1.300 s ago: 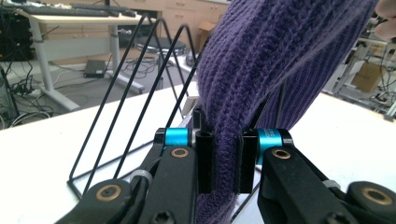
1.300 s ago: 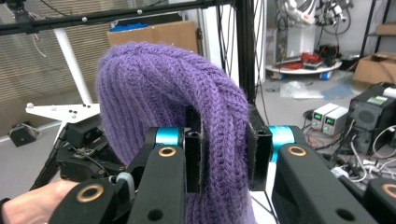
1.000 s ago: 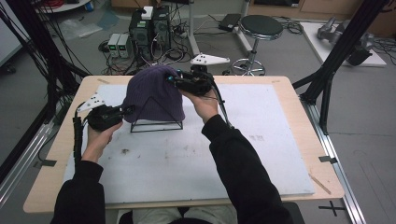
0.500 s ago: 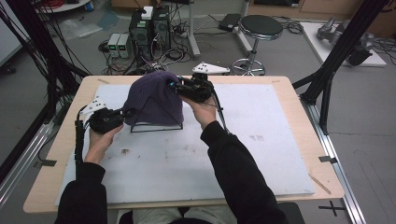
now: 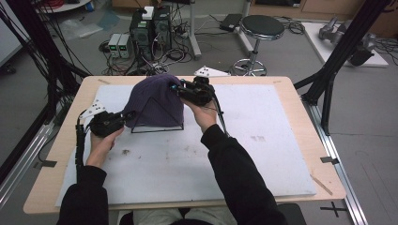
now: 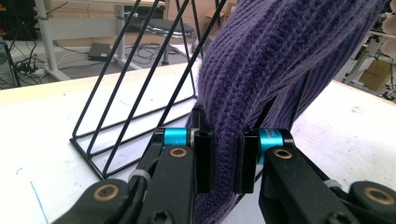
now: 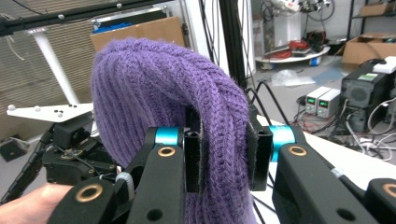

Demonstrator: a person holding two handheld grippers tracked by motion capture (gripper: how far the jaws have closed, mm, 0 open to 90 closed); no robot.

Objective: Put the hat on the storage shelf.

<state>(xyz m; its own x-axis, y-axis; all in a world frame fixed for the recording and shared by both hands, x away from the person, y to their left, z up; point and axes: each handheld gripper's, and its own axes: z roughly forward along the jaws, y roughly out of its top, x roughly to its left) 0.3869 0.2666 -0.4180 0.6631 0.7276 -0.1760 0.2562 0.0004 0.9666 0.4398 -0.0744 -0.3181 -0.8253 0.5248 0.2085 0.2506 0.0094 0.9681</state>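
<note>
A purple knitted hat [image 5: 157,101] is draped over a black wire stand [image 5: 157,127] on the white mat near the table's back left. My left gripper [image 5: 126,115] is shut on the hat's lower left edge, and the left gripper view shows the knit [image 6: 280,60] squeezed between the jaws [image 6: 223,158] beside the stand's wires [image 6: 130,84]. My right gripper [image 5: 177,89] is shut on the hat's upper right side. In the right gripper view a thick fold of hat [image 7: 154,84] is pinched between its jaws [image 7: 223,158], and the left gripper [image 7: 70,149] shows beyond, at lower left.
The white mat [image 5: 263,154] covers most of the wooden table [image 5: 300,101], with open room to the right and front of the stand. Behind the table on the floor are a stool [image 5: 260,28], electronic boxes [image 5: 150,23] and cables. Black frame posts [image 5: 338,61] stand at the right.
My right hand has sunk a little with the hat in its jaws, drawing the knit lower over the stand. The left hand has stayed where it was.
</note>
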